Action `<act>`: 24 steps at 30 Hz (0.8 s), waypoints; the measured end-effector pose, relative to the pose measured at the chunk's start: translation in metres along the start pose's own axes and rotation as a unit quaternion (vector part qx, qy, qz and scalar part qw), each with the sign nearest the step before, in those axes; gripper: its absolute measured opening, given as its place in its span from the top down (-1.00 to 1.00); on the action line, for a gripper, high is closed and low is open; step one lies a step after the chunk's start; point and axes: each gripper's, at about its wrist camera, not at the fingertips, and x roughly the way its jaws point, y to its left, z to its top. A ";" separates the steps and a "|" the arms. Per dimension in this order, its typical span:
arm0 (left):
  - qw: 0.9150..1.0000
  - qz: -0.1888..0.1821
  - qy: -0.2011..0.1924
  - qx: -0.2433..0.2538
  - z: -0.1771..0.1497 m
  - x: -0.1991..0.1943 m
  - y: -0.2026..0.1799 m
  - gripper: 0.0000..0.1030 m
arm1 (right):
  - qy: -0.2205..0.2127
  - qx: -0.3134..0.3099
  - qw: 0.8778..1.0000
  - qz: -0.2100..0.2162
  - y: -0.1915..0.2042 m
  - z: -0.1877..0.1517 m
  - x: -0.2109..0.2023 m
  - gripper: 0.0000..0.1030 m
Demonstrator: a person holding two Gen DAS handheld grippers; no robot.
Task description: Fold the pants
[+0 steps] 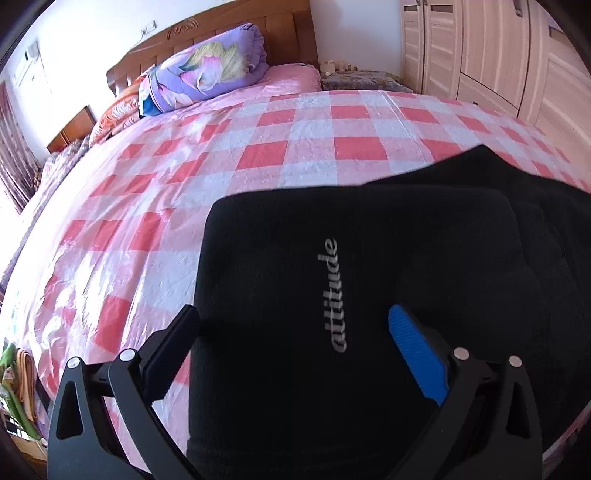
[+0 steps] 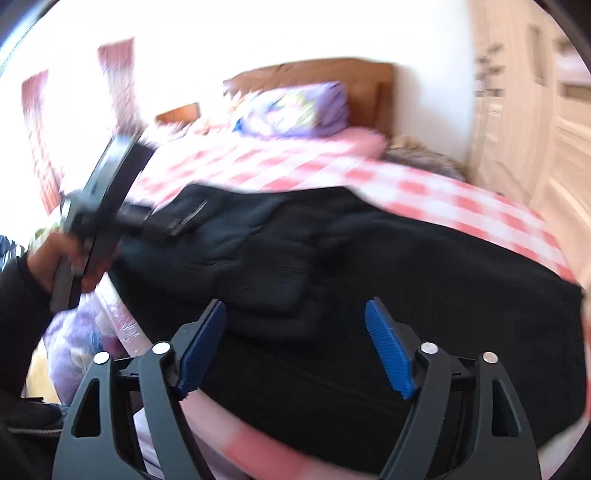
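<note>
lying across the near part of a bed covered by a pink-and-white checked sheet (image 1: 258,155), black pants (image 1: 332,280) are seen in both wrist views, folded into a thick dark bundle. in the left wrist view a panel of the fabric bearing the pale word "altitude" (image 1: 332,295) runs upward between the fingers of the left gripper (image 1: 295,321). its jaws are spread wide, one at each side of that panel, and a blue ribbed pad (image 1: 417,354) is seen on the right-hand finger, apart from the cloth's lettering; no pinch on the fabric can be made out. in the right wrist view, which is blurred, the right gripper (image 2: 295,317) is held just over the near edge of the pants (image 2: 369,277), its two blue pads (image 2: 388,350) standing well apart with only dark cloth seen beyond them and nothing clamped between. at the left of that view a hand (image 2: 59,262) in a dark sleeve is seen around the handle of the left gripper (image 2: 159,225), whose tip is laid against the far left corner of the bundle. a purple printed quilt (image 1: 207,74) is rolled up against the wooden headboard (image 1: 229,33), and pale wardrobe doors (image 1: 487,48) are seen at the right.
</note>
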 end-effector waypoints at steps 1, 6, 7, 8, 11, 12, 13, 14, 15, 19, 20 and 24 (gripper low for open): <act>1.000 -0.001 -0.010 -0.002 -0.010 -0.003 0.002 -0.97 | -0.010 0.035 0.999 -0.013 -0.021 -0.007 -0.015 -0.61; 0.999 -0.003 -0.012 -0.039 -0.037 -0.022 0.013 -0.97 | -0.017 0.274 0.959 -0.071 -0.136 -0.056 -0.073 -0.63; 0.999 0.018 -0.008 -0.029 -0.035 -0.027 0.007 -0.97 | -0.017 0.311 0.948 -0.069 -0.151 -0.066 -0.079 -0.63; 0.999 0.044 -0.011 -0.012 -0.033 -0.034 -0.001 -0.97 | -0.014 0.341 0.938 -0.068 -0.163 -0.075 -0.083 -0.63; 0.995 0.049 -0.073 0.045 -0.019 -0.071 -0.038 -0.97 | 0.009 0.362 0.930 -0.069 -0.177 -0.082 -0.075 -0.63; 0.994 0.027 -0.088 0.055 -0.014 -0.082 -0.051 -0.97 | 0.019 0.360 0.931 -0.065 -0.177 -0.081 -0.068 -0.63; 0.993 0.006 -0.097 0.066 -0.009 -0.088 -0.064 -0.97 | 0.027 0.357 0.932 -0.059 -0.178 -0.081 -0.060 -0.63; 0.991 -0.017 -0.103 0.083 -0.004 -0.091 -0.079 -0.97 | 0.036 0.358 0.931 -0.059 -0.178 -0.078 -0.053 -0.63; 0.989 -0.028 -0.103 0.097 0.000 -0.089 -0.093 -0.97 | 0.046 0.364 0.929 -0.056 -0.180 -0.077 -0.045 -0.64; 0.987 -0.046 -0.071 0.137 0.006 -0.055 -0.137 -0.97 | 0.049 0.370 0.926 -0.059 -0.180 -0.067 -0.033 -0.70; 0.987 -0.048 -0.063 0.139 0.003 -0.047 -0.142 -0.97 | 0.054 0.370 0.926 -0.058 -0.179 -0.067 -0.032 -0.70; 0.989 -0.090 -0.069 0.095 -0.007 -0.034 -0.130 -0.97 | 0.069 0.332 0.938 -0.069 -0.171 -0.067 -0.033 -0.56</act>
